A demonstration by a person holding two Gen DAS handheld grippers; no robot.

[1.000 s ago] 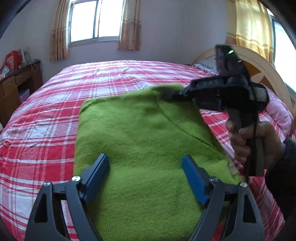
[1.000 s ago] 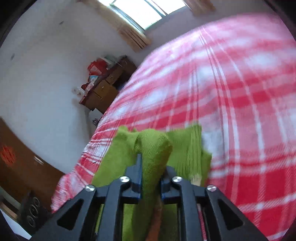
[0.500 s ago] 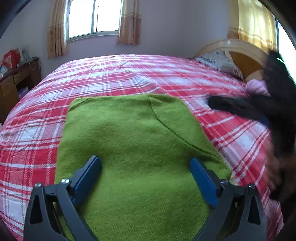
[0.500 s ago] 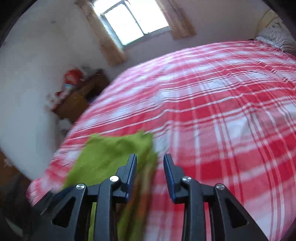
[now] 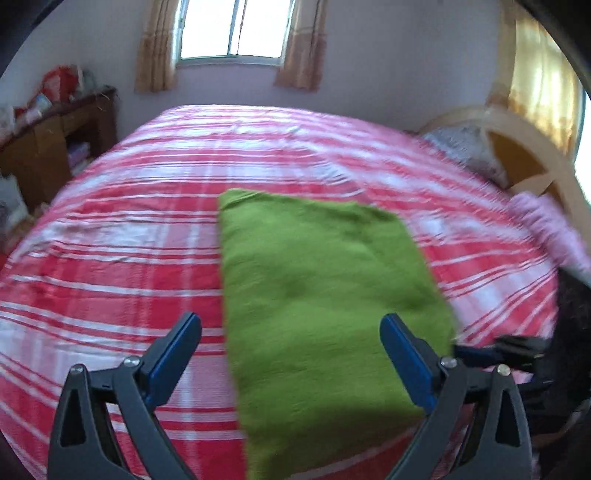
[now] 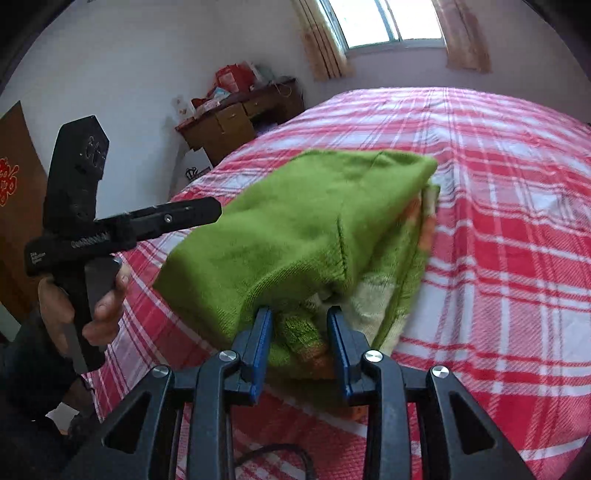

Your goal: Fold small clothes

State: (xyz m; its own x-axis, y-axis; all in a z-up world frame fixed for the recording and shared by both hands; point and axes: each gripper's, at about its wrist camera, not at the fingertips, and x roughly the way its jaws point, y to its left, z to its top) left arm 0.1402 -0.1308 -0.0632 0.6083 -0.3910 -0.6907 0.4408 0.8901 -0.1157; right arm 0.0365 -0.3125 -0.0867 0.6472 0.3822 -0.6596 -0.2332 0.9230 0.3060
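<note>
My green knitted sweater (image 5: 325,295) lies folded on the bed with the red and white checked cover (image 5: 147,229). It sits near the edge of the bed that is close to me.

My left gripper (image 5: 290,362) with the blue pads is spread wide. It hangs above the near end of the sweater and holds nothing. One blue pad is over the bed cover and the other is over the green knit.

My right gripper (image 6: 299,341) has its two blue pads set at a narrow gap, with the thick near end of the sweater between them. The knit bulges out between the pads. I cannot tell if the pads really pinch it. From this side I can see the folded layers, with some pale and orange cloth peeking out at the edge.

My left hand (image 6: 77,306) grips the black handle of the left gripper, just beside the sweater.

A brown wooden desk (image 6: 240,122) stands by the wall under the window (image 5: 232,29).
</note>
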